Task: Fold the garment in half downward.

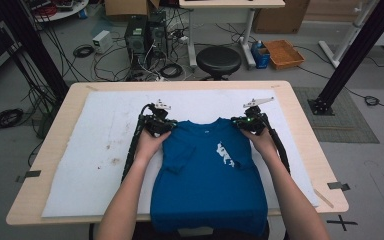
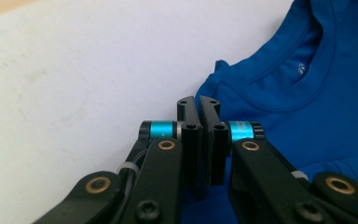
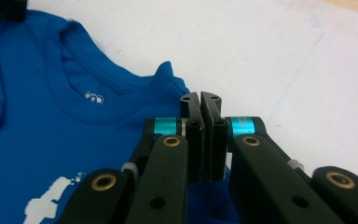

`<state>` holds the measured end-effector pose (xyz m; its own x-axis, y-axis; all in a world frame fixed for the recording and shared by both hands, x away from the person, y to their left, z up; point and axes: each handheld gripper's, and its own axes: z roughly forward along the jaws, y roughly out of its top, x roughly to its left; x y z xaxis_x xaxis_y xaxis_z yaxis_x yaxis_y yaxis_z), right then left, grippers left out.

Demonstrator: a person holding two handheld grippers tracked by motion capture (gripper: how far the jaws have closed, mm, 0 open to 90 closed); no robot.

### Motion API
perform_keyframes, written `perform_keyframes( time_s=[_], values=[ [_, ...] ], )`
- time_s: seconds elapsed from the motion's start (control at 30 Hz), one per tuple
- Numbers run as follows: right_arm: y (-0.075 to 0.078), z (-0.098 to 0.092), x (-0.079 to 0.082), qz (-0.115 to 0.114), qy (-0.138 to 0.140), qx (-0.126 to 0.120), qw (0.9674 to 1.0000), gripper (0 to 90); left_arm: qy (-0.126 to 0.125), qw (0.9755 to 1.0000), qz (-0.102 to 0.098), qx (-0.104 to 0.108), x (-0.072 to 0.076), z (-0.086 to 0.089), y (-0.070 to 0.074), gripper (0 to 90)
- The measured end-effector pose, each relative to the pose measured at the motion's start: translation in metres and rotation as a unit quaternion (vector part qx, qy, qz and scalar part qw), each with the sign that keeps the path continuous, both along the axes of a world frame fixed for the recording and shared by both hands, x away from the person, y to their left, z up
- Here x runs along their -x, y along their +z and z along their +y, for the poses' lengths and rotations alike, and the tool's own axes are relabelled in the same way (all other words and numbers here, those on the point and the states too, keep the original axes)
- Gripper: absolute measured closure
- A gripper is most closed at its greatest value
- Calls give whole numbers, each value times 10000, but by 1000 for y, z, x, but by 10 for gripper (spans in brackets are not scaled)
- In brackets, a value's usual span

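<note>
Fingers (image 2: 189,116) of the left gripper (image 1: 158,125) are pinching the shirt (image 1: 207,175) at its far left shoulder, and the right gripper (image 1: 248,122) is doing the same at the far right shoulder, jaws pressed together on cloth. The shirt is lying on the white mat (image 1: 100,150), near hem hanging over the table (image 1: 300,100) edge. Judging risk: with so thin a pinch, fabric may be slipping out, or uneven pulling may be skewing it; the folded left sleeve (image 1: 177,157) could be bunching further. Fabric between the pads is hiding behind the jaws; the hem is being cut off.
</note>
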<state>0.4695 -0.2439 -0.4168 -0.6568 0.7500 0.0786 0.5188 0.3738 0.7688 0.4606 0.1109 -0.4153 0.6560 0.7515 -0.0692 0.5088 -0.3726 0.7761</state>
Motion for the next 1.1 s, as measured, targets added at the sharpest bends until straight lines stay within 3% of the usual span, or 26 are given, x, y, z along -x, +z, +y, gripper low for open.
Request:
perform_keyframes(
  time_s=[0.17,0.33,0.5,0.6,0.8,1.1],
  values=[
    [8,-10,4,-133,-62,-313,9994,891,-175,9995,-212,138,7,5,8,874],
    [16,-16,23,-296,70,-421,9986,890,-431,9972,-525,298,30,10,23,874],
    [30,-20,60,-697,294,-559,9956,890,-754,9933,-802,352,63,14,36,873],
    [33,-21,83,-872,446,-521,9938,891,-913,9915,-852,368,80,17,39,873],
    [33,-26,122,-1057,602,-462,9915,889,-1239,9868,-998,308,118,19,39,873],
    [23,-31,178,-1230,843,-226,9886,888,-1676,9808,-965,263,166,21,27,872]
  ],
)
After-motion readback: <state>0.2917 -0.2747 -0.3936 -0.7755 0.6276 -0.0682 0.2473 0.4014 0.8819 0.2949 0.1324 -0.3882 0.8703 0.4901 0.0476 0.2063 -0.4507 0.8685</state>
